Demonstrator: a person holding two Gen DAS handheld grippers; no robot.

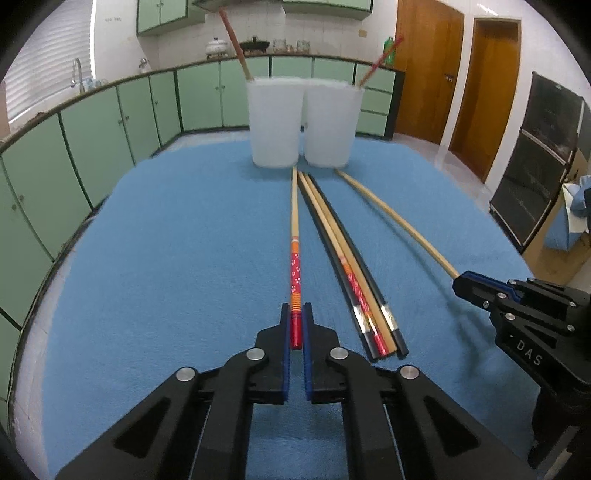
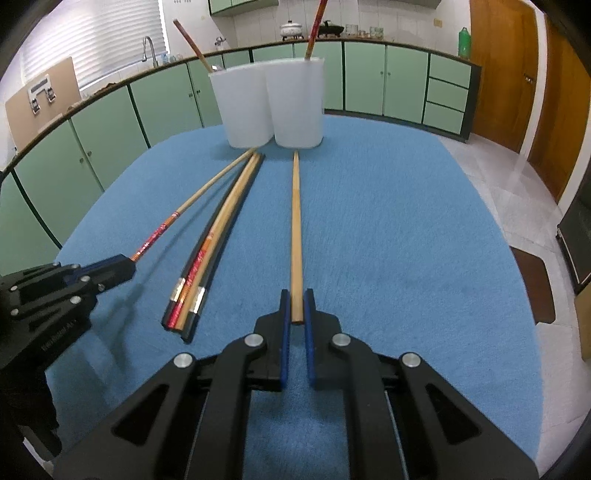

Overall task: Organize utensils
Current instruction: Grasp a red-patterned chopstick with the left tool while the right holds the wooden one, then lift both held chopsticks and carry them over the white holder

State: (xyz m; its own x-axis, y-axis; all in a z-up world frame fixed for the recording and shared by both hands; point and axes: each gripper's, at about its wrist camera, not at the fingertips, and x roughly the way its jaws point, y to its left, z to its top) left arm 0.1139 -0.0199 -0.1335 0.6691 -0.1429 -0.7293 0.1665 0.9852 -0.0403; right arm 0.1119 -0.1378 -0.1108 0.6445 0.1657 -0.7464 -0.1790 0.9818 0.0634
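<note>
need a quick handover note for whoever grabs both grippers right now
Left hand-held gripper: closed on the red-handled chopstick, which lies on the blue cloth.
Right hand-held gripper: closed on the plain wooden chopstick, also on the cloth.
Done: one chopstick stands in each of the two white cups.
Left: put away the two gripped chopsticks, then the bundle of four between them.

Kitchen. Green base cabinets (image 2: pixel 369 79) run along the back wall, matching wall cabinets (image 1: pixel 168 14) above white tile. Window blinds (image 2: pixel 92 40) at left over a sink faucet (image 2: pixel 147 46). Two wooden doors (image 1: pixel 458 81) at right (both shut). Pale tiled floor (image 2: pixel 495 173), glossy.
</note>
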